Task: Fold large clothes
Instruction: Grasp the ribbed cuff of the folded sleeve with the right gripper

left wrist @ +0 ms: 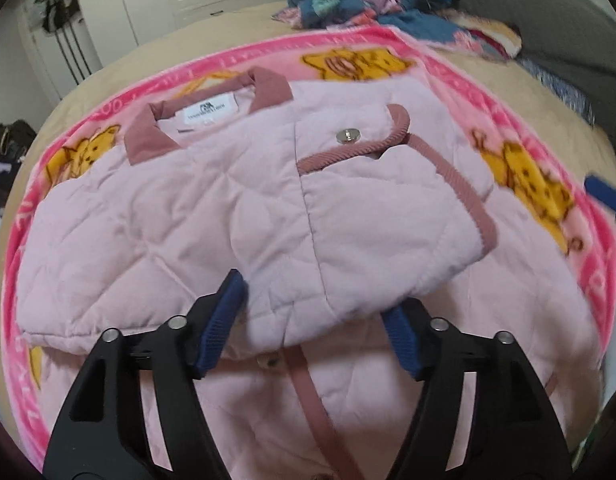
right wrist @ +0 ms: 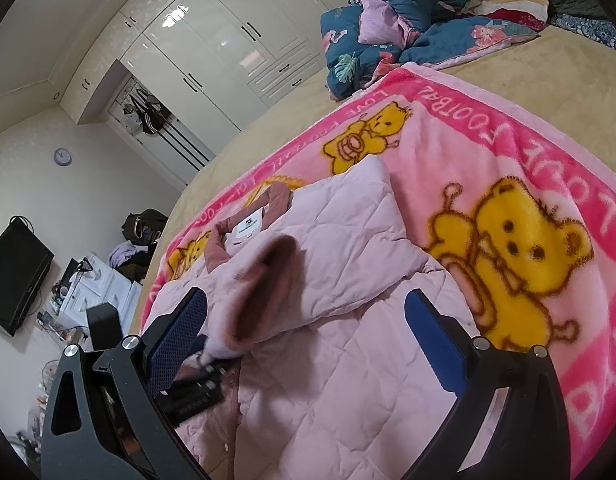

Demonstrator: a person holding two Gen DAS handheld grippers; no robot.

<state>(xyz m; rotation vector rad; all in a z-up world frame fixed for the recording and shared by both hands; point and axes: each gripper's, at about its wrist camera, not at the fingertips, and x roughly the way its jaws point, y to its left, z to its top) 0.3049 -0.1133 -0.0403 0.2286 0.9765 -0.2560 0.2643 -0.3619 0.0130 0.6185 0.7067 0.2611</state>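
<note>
We see the pale pink quilted jacket (left wrist: 212,200) lying on the pink bear-print blanket (right wrist: 507,152); puffy, soft, light. Both hand-held grippers, left (left wrist: 311,328) and right (right wrist: 308,344), gape empty; we'd pinch its folded edge.

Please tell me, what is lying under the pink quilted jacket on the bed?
Under the pink quilted jacket lies a pink blanket printed with yellow bears, spread on the beige bed cover. The blanket part beneath the jacket is covered and cannot be seen.
</note>
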